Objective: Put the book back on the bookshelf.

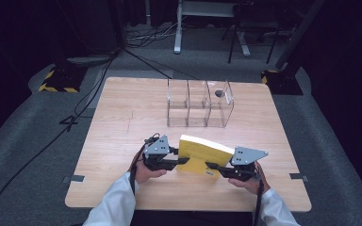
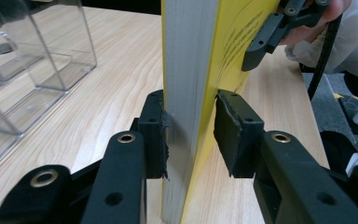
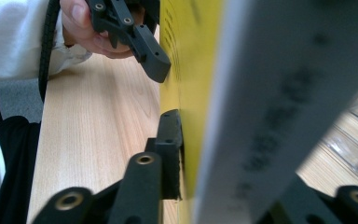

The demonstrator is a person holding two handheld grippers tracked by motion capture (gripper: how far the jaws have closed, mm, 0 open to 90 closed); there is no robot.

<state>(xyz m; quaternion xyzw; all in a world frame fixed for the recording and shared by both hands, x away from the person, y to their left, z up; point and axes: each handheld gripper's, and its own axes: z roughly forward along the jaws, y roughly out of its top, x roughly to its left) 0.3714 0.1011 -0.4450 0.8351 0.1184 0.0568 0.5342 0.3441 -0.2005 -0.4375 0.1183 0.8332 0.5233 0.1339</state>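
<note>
Book [image 1: 201, 155] work looks about half done: the yellow paperback stands near the table's [image 1: 122, 117] front edge, left gripper [image 1: 181, 161] and right gripper [image 1: 212, 165] each clamped on an end (pads pressing its covers). Clear three-bay organizer [image 1: 199, 103] near the far edge waits unfilled.

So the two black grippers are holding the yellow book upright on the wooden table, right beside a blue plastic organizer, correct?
Not quite: the organizer is clear plastic, not blue, as the high view shows. The left gripper and right gripper do hold the yellow book upright on the wooden table.
</note>
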